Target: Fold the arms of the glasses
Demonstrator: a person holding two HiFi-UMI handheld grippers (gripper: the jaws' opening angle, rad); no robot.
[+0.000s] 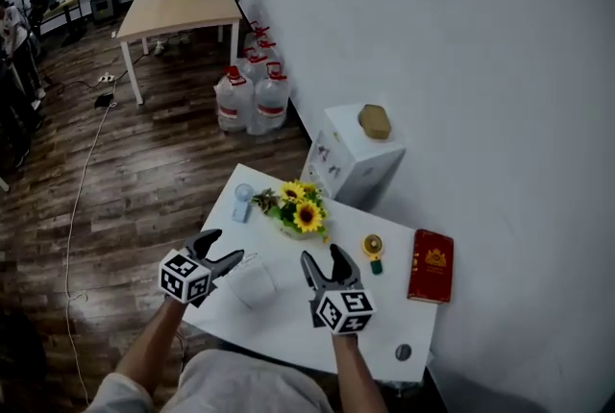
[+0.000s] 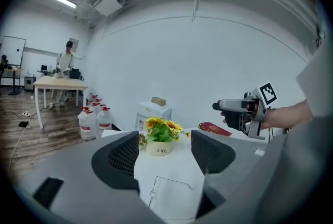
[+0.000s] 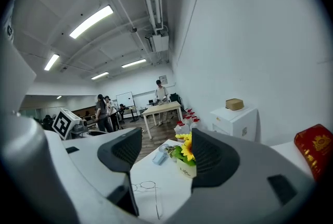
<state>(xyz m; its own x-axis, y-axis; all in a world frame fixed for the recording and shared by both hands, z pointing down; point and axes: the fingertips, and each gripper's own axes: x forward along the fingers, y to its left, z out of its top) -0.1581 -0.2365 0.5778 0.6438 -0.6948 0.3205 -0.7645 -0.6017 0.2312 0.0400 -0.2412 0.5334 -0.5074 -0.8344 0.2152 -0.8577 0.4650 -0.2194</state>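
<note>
Glasses (image 1: 252,282), thin wire frame, arms spread open, flat on white table (image 1: 300,327).

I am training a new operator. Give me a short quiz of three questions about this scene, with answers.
1. True or false: the left gripper holds the thin wire-framed glasses.
2. Which lies closest to the wall? A) red booklet B) glasses C) yellow sunflower pot
3. Fill in: the jaws of the right gripper stand ____.
Key: 1 false, they lie on the white table; 2 A; 3 open.
</note>
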